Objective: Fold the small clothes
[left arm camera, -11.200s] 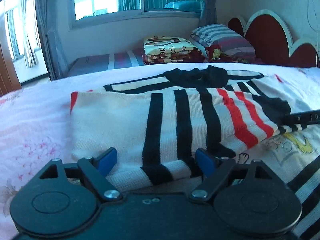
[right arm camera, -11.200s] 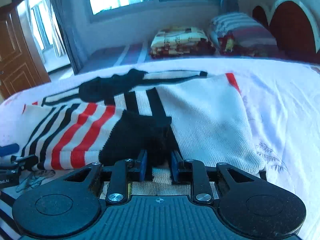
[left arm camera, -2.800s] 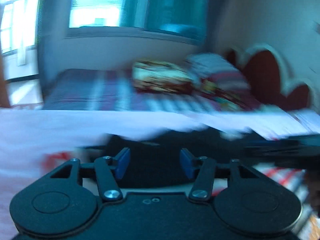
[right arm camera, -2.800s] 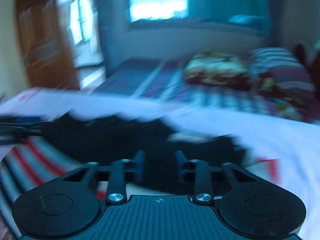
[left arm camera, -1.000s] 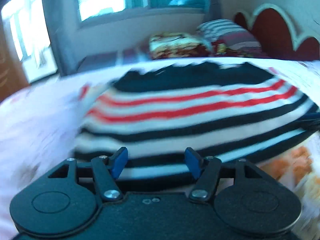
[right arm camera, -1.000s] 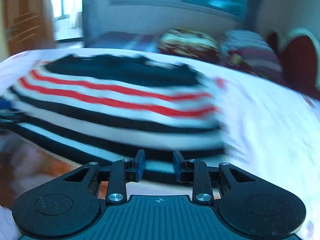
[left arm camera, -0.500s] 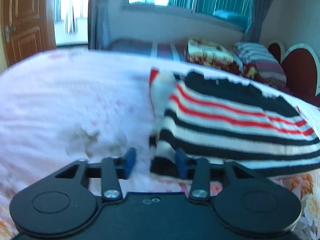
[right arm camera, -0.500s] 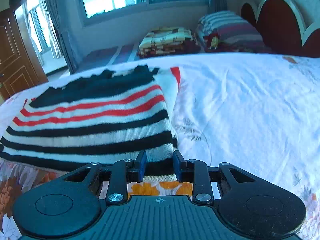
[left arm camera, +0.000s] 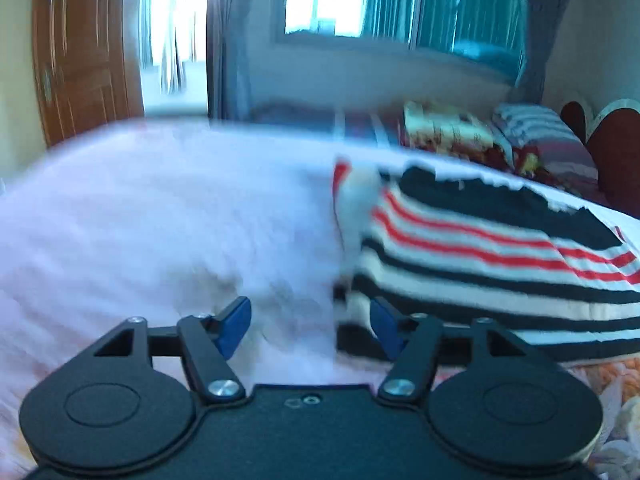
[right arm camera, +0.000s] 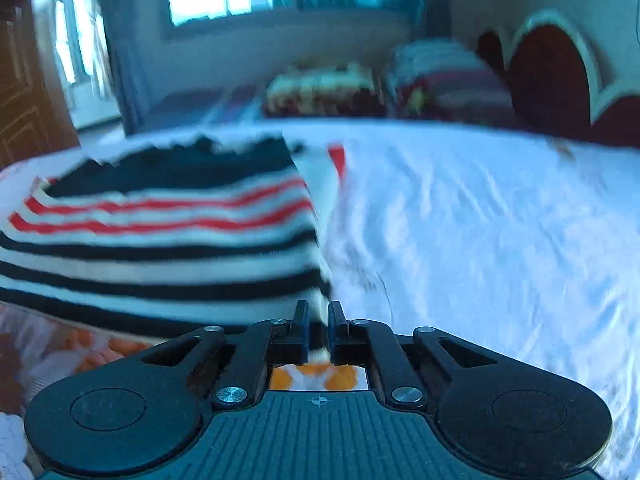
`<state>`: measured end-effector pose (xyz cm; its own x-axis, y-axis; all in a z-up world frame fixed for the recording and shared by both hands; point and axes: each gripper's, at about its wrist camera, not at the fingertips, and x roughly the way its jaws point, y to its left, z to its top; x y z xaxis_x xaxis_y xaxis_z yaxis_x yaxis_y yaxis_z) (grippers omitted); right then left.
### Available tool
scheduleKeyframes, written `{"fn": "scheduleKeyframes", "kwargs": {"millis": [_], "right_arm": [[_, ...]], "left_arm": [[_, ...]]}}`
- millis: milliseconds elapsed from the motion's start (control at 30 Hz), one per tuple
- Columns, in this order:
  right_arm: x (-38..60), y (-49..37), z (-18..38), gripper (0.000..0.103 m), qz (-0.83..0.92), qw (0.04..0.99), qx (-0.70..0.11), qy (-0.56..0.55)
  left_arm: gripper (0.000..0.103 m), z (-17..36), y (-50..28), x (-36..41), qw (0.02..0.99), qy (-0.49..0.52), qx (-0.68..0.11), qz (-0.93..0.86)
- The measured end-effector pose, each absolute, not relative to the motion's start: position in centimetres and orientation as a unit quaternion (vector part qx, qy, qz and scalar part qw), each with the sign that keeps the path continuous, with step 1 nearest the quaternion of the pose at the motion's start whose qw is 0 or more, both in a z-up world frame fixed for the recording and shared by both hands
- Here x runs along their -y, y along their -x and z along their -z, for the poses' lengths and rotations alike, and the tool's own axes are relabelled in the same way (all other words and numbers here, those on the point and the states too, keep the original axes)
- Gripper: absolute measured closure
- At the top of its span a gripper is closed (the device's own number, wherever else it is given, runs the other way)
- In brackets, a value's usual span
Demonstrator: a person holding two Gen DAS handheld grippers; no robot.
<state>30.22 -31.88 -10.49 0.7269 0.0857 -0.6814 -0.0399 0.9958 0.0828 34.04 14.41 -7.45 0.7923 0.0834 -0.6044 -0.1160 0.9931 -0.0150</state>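
Seeing the folded sweater [left arm camera: 492, 248] on the bed [left arm camera: 152, 216] — a chunky ribbed knit, cream with black and red bands and a solid black block at the far edge, folded into a rough rectangle with a soft rounded left edge. In the left wrist view it sits right of centre; in the right wrist view it sits left of centre.

Left tool [left arm camera: 310, 322]: jaws have just been opening, blue pads now well apart. The sweater's near corner sits just by the right-hand pad, pads not pressing it. Nothing held.

Right tool [right arm camera: 318, 314]: jaws have just been closing, now almost together with a thin sliver between. The sweater's near right corner lies right at the fingertips; both views are motion-blurred, so I can't tell whether any cloth is pinched.

Bed sheet is pale, smooth cotton with fine creases and orange floral print [right arm camera: 92, 348] near me. Behind: a scalloped dark-red headboard [right arm camera: 552, 76], a striped pillow [left arm camera: 544, 140], a folded patterned blanket [left arm camera: 448, 132] — all soft with blur.
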Motion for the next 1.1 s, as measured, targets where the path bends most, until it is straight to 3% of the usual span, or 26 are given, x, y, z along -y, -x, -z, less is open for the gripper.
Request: {"fn": "scheduleKeyframes", "kwargs": {"millis": [133, 300, 533, 767, 1100], "right_arm": [[30.1, -30.5, 10.2, 0.096, -0.058, 0.937, -0.343, -0.041], [28.8, -32.0, 12.8, 0.096, -0.05, 0.915, -0.4, -0.001], [30.1, -31.0, 11.7, 0.096, -0.047, 0.927, -0.372, -0.012], [30.1, -32.2, 12.6, 0.096, -0.05, 0.909, -0.414, 0.01], [29.8, -32.0, 11.6, 0.096, -0.055, 0.911, -0.409, 0.019]], "left_arm": [[0.049, 6.4, -33.8, -10.8, 0.958, 0.008, -0.287, 0.001], [0.049, 9.8, -36.3, -9.0, 0.933, 0.004, -0.361, 0.004], [0.049, 10.6, -35.9, -8.7, 0.936, -0.013, -0.352, 0.011], [0.049, 10.5, -35.9, -8.6, 0.935, -0.017, -0.354, 0.01], [0.045, 8.9, -35.6, -9.0, 0.93, -0.014, -0.367, 0.011]]}}
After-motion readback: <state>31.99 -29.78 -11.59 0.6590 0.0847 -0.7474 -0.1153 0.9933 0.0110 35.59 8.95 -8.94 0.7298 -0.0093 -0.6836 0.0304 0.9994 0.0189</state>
